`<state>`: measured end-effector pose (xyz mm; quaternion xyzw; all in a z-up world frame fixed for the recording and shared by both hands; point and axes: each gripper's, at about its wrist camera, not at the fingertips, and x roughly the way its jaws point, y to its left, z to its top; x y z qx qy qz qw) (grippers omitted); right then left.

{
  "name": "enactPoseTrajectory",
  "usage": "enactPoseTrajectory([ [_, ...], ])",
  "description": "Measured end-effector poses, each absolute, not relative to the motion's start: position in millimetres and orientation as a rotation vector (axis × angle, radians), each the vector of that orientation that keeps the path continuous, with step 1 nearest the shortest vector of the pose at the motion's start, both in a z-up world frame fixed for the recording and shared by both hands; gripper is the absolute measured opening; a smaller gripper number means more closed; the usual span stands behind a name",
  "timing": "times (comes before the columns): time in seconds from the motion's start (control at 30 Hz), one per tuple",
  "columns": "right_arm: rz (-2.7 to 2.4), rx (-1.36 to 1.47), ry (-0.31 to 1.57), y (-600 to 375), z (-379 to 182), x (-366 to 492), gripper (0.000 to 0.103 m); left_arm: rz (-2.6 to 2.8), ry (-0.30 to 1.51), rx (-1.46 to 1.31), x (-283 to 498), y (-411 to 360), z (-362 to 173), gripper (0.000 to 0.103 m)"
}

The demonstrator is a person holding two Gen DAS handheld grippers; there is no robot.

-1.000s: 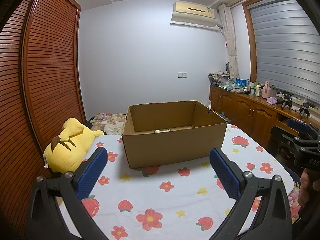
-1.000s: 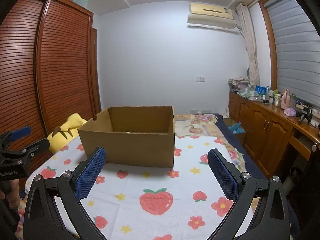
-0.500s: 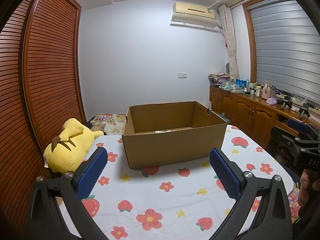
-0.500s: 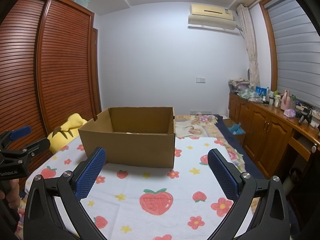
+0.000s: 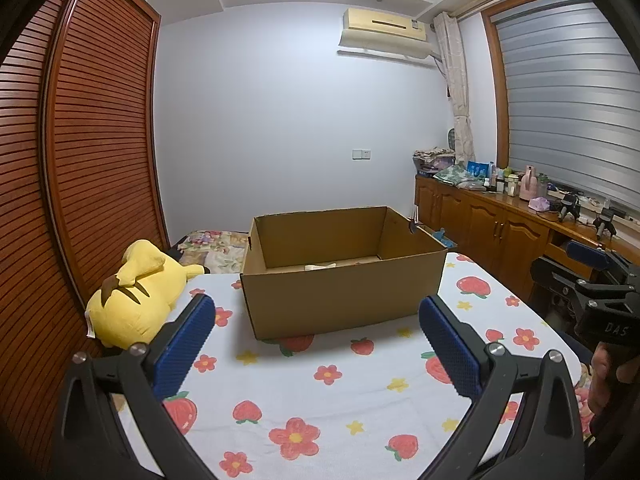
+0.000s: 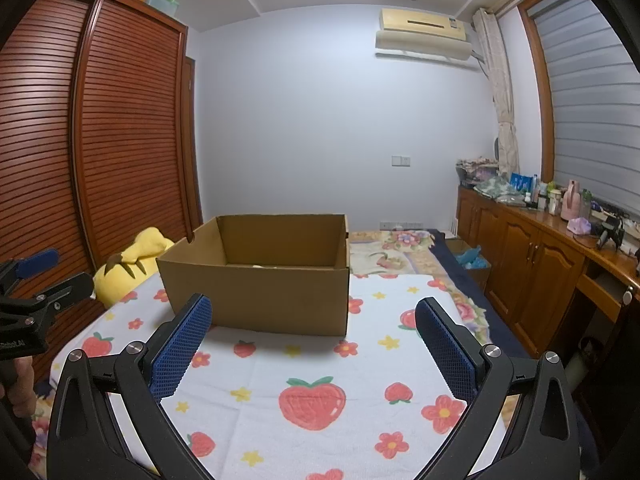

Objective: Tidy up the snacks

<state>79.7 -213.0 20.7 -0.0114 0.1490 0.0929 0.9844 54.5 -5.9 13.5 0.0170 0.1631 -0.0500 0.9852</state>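
An open brown cardboard box stands on a bed covered by a white cloth printed with strawberries and flowers. A pale item lies on the box floor; the rest of the inside is hidden. My left gripper hangs open in front of the box, nothing between its blue pads. My right gripper is likewise open and empty, a short way from the box. Each gripper also shows at the edge of the other's view, held in a hand.
A yellow plush toy lies left of the box against a slatted wooden wardrobe. A wooden sideboard cluttered with bottles runs along the right wall. A floral quilt lies behind the box.
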Motion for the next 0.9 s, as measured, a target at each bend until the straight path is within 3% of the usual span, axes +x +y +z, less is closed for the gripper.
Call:
enactPoseTrajectory([
  [0.9,0.188,-0.027,0.296,-214.1,22.3,78.4,0.103,-0.095,0.325,0.028,52.8,-4.4,13.6,0.103],
])
